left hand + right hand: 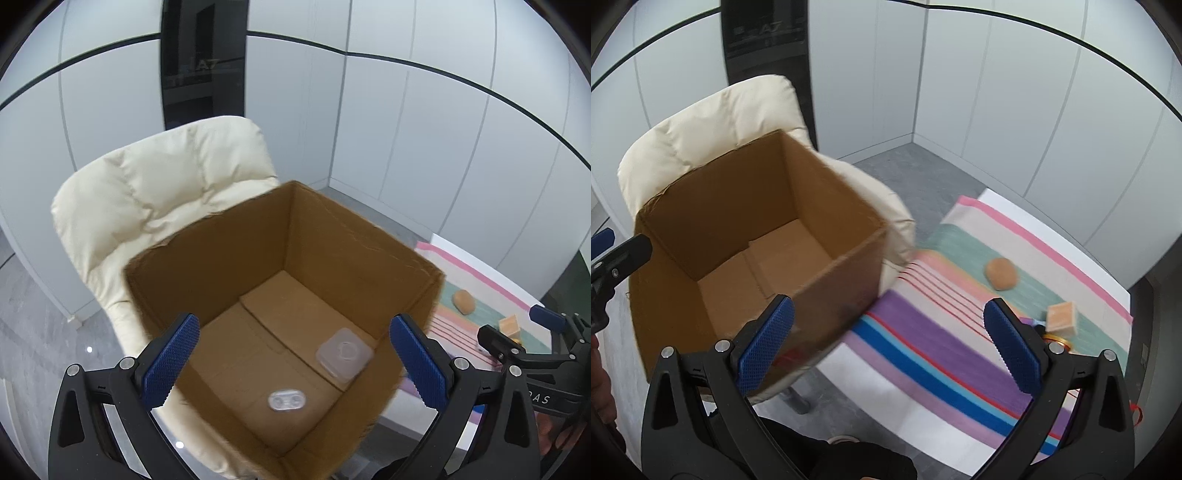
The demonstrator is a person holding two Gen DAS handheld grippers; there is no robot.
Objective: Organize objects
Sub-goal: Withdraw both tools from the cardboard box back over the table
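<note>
Striped cloth [945, 332] beside cardboard box [332, 240] on chair [147, 192], L gripper [295, 362] & R gripper [890, 343] spread, empty.

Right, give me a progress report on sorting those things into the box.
Done: the cardboard box on the cream chair already holds a square clear lid and a small clear case. In hand: nothing; the left tool and right tool are both open and empty. Left: the brown rounded lump, the wooden block and a gold ring-shaped item still lie on the striped cloth.
</note>
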